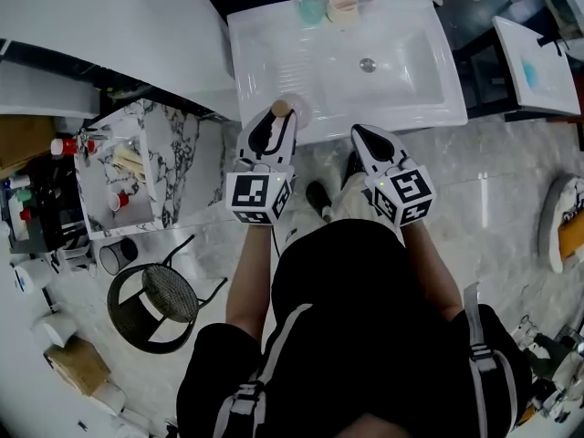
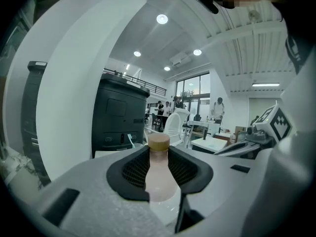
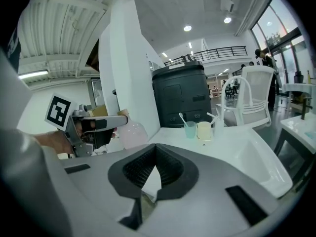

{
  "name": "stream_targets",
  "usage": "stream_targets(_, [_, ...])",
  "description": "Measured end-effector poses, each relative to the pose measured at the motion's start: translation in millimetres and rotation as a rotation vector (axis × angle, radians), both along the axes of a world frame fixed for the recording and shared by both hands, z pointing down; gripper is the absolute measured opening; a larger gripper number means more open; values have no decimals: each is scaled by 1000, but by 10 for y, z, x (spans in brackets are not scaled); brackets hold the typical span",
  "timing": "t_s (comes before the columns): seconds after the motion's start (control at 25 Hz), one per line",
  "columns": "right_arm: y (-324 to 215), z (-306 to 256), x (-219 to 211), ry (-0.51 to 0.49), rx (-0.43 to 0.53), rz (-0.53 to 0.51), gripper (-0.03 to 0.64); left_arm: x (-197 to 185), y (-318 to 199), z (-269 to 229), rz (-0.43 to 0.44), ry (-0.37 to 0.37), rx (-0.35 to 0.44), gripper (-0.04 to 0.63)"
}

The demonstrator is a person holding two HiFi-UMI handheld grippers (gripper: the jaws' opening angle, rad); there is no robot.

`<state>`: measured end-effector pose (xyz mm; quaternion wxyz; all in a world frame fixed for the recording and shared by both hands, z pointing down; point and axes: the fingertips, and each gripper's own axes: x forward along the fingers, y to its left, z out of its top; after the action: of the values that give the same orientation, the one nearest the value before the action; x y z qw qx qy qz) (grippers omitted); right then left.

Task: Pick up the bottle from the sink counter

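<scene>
Bottle gripped; lift not confirmed
My left gripper clamps the pale pink tan-capped bottle at its neck; I cannot tell whether it clears the white sink counter; my right gripper is closed, empty.

Base of bottle behind left tool

1. A white sink counter fills the upper middle, with a drain in its basin.
2. At the counter's far edge, a teal cup and a cream cup stand side by side.
3. At the counter's near left corner, a pale bottle with a tan cap sits between the left tongs.
4. The right tongs narrow to a point just off the counter's near edge, with nothing in them.
5. Left of the counter stands a marble-topped stand, and a black wire stool stands well apart below it.
</scene>
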<state>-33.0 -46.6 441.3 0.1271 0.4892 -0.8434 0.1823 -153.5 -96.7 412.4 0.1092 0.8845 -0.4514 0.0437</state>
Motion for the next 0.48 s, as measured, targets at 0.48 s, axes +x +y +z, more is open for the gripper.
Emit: stream_targets(0.48, [218,-281,582,-11,75,82,-2,447,490,-173,65,14,27,124])
